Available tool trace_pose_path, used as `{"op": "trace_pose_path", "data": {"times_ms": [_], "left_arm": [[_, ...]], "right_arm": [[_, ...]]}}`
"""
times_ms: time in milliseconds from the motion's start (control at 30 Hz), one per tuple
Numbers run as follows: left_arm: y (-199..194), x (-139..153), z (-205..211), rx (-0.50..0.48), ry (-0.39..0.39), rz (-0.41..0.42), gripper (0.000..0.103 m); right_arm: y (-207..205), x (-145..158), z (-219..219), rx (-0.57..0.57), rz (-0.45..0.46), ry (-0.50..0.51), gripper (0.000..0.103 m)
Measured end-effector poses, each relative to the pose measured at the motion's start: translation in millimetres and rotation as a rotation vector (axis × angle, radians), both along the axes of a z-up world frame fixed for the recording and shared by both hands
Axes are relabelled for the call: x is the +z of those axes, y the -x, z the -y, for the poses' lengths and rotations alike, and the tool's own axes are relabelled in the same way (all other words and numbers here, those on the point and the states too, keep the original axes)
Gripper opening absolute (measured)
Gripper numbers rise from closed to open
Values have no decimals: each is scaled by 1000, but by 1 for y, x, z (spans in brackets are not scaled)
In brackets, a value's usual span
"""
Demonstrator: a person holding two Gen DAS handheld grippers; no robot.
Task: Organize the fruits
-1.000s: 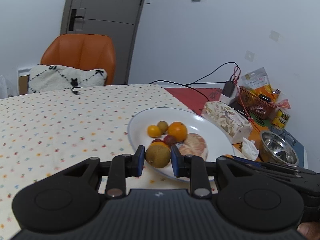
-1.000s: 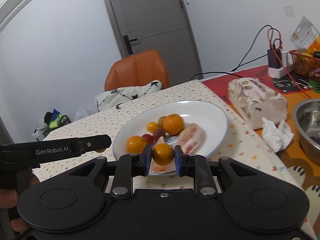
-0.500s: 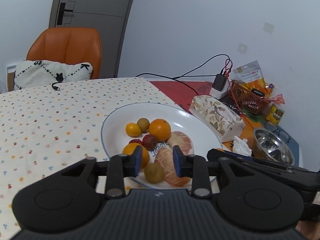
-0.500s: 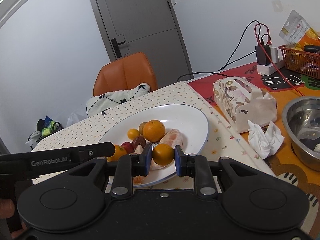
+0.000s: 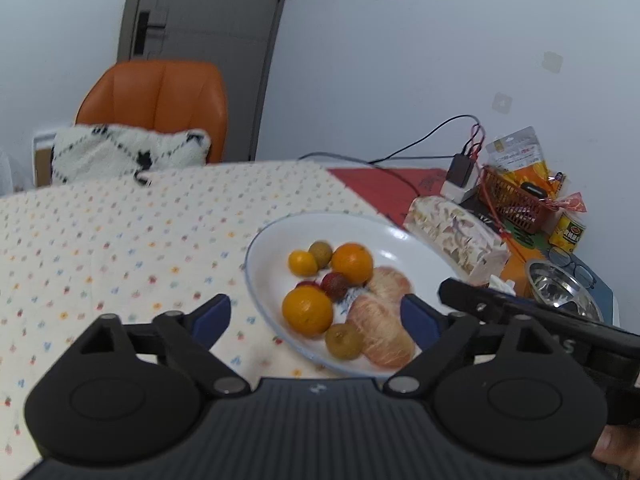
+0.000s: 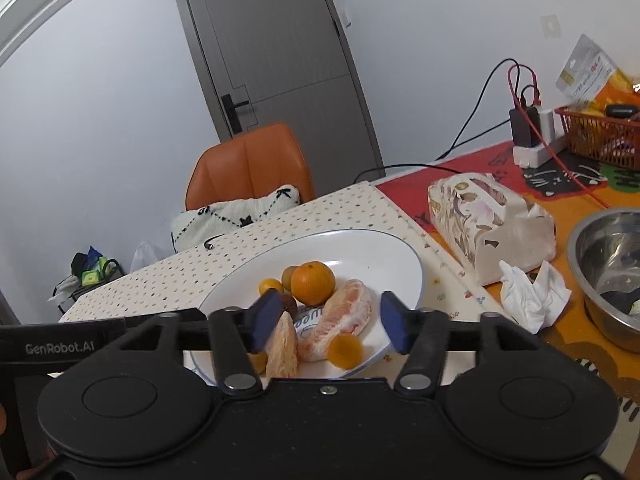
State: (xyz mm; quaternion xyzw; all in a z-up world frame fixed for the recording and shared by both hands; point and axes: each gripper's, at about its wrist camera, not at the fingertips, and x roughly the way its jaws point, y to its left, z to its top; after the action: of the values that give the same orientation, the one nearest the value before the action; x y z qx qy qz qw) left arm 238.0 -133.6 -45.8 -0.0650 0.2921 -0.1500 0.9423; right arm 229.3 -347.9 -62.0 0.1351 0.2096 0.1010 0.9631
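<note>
Left black plastic gripper point(image 5: 315, 316) with blue pads spread wide, holding nothing. Right black plastic gripper point(image 6: 327, 325) also wide and empty. Ahead of both, round white glazed plate point(image 5: 412, 242) on dotted cream tablecloth point(image 5: 120, 240). On plate: two large smooth oranges point(image 5: 352, 263), two peeled pale-pink pomelo segments point(image 5: 382, 334), two brownish rough round fruits point(image 5: 343, 341), one bumpy red lychee point(image 5: 334, 285). Between right pads, one small blurred orange fruit point(image 6: 345, 351) over near rim; cannot tell if resting.
</note>
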Motion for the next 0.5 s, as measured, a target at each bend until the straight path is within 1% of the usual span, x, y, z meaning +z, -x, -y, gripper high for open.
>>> {"op": "trace_pose_path", "data": {"times_ms": [100, 133, 167, 200, 233, 267, 300, 367, 467, 500], "left_arm": [[2, -2, -9, 33, 1, -15, 91], [3, -2, -12, 41, 3, -19, 91], [3, -2, -15, 49, 6, -23, 91], [4, -2, -17, 56, 6, -26, 91], [6, -1, -19, 63, 4, -26, 92], [7, 0, -21, 76, -2, -28, 92], [8, 0, -23, 85, -7, -29, 92], [11, 2, -27, 93, -3, -26, 92], [16, 5, -33, 113, 5, -19, 92], [18, 6, -35, 118, 5, -13, 95]], "right_arm": [[3, -2, -2, 16, -18, -4, 58], [4, -2, -3, 15, -21, -4, 62], [5, -3, -4, 11, -23, -3, 70], [6, -2, -5, 4, -22, -1, 75], [8, -1, -6, -6, -16, 4, 82], [10, 0, -7, -14, -6, 11, 86], [12, 1, -8, -20, 0, 19, 87], [14, 5, -10, -32, 5, 36, 96], [18, 9, -14, -36, 19, 58, 102], [20, 10, -15, -38, 21, 62, 103]]}}
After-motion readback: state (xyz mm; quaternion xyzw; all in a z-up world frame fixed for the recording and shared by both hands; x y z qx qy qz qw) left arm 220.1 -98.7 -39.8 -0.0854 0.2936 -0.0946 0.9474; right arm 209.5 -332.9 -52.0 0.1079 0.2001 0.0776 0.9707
